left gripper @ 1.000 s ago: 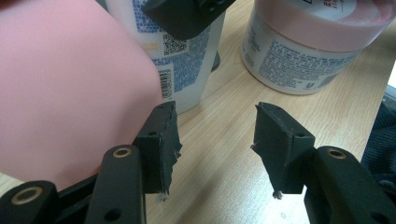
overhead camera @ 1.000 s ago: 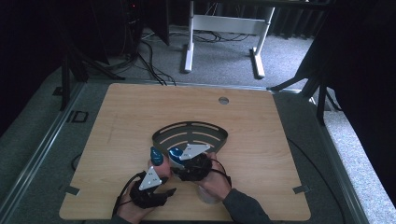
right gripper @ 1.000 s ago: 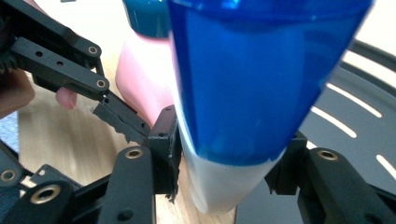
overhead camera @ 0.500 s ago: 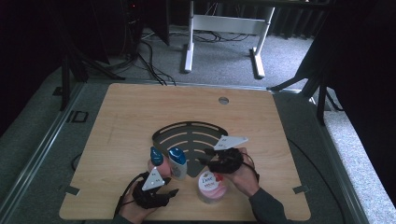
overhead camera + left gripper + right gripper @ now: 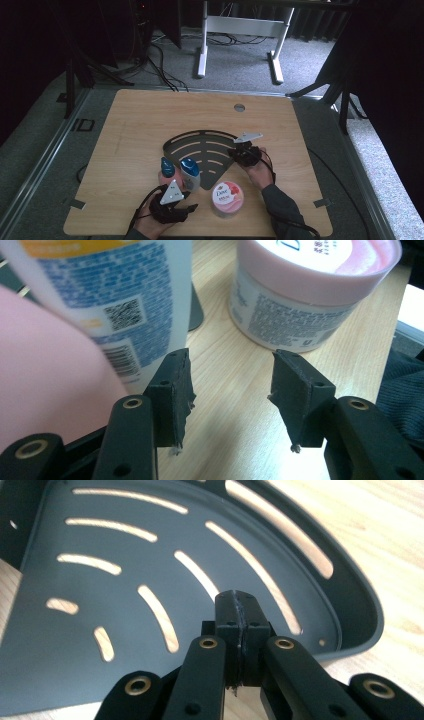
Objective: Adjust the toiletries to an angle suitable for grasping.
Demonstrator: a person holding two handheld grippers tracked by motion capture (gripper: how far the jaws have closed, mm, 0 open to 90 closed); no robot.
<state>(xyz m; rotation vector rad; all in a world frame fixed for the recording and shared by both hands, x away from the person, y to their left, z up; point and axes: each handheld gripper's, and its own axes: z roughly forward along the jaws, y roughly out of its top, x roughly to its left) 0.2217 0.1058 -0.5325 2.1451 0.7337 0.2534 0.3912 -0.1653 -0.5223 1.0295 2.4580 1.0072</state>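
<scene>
Wooden table (image 5: 140, 120), left side first: what do you log? (Desk)

I log my left gripper (image 5: 230, 385) low at the near edge, jaws spread about halfway with bare wood between them, pinching nothing. Just ahead of it stand a pink bottle (image 5: 166, 170) and a white bottle (image 5: 190, 172), both upright and blue-capped, side by side at the near-left corner of the slotted shelf (image 5: 200, 150). I judge the gripper is parked there, ready to take the white bottle. (Operator)

And the middle? (Desk)

A pink-lidded jar (image 5: 227, 197) stands upright on the wood, to the right of the bottles and apart from the shelf. The shelf itself, dark grey and fan-shaped, lies flat at mid-table with nothing on it. (Operator)

Right side? (Desk)

My right gripper (image 5: 239, 602) sits at the shelf's right edge, its tips over the slotted floor. Its jaws have just been closing and now stand pressed together, with nothing seen between them. My judgement: closed tips serve to nudge or steady the shelf rather than lift it. Whether they touch the metal, I cannot tell. (Operator)
</scene>
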